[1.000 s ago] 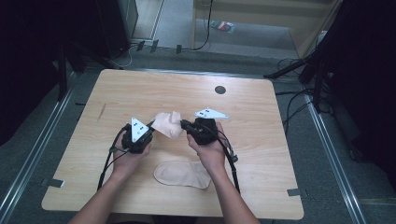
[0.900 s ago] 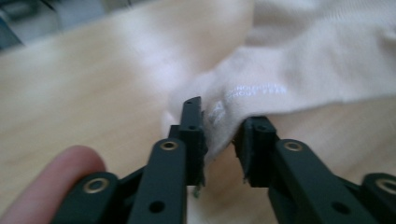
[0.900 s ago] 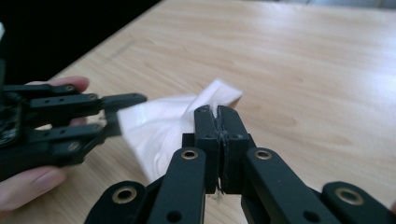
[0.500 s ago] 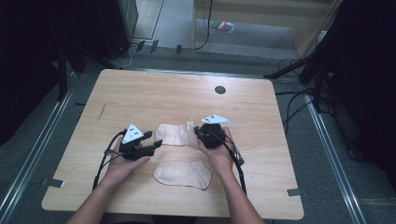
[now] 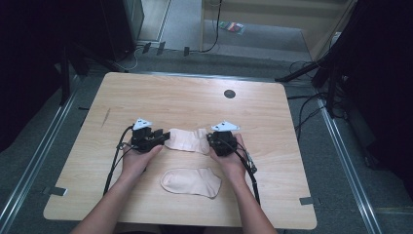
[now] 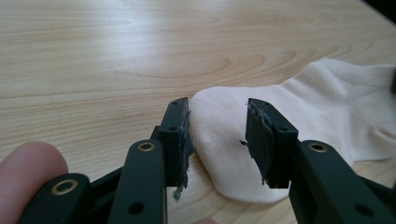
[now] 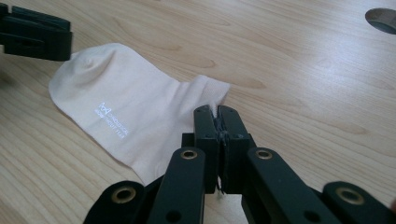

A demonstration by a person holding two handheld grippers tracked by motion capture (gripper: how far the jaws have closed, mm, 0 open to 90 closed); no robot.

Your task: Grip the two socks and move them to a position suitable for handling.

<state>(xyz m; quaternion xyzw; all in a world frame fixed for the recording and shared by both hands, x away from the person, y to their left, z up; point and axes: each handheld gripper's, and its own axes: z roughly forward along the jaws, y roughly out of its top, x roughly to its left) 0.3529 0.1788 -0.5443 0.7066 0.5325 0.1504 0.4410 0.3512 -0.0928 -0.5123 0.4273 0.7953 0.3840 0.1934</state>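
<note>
a pale sock (image 5: 187, 140) is laid flat on the wooden table (image 5: 195, 100), stretched between the two grippers, with a second sock (image 5: 191, 182) lying apart from it, nearer the person. the cuff end is pinched by the right gripper (image 7: 218, 122), whose jaws are pressed tight together on the fabric edge. the left gripper (image 6: 218, 135) is set at the toe end with its jaws part-way apart; they have just been closing a little, and the toe of the sock (image 6: 280, 121) is seen lying between them, not yet pressed by the pads (image 6: 184, 140)

the step in hand is judged to be the flattening of this sock so that it can be paired with the other. to do it well, the cuff should be kept pinned low against the table while the toe is taken. the left jaws are best lowered until both layers of fabric are caught, then closed fully. only a gentle outward pull is needed; too much and the cuff may be dragged out of the right grip. wrinkles near the heel should be smoothed before the sock is let go
</note>
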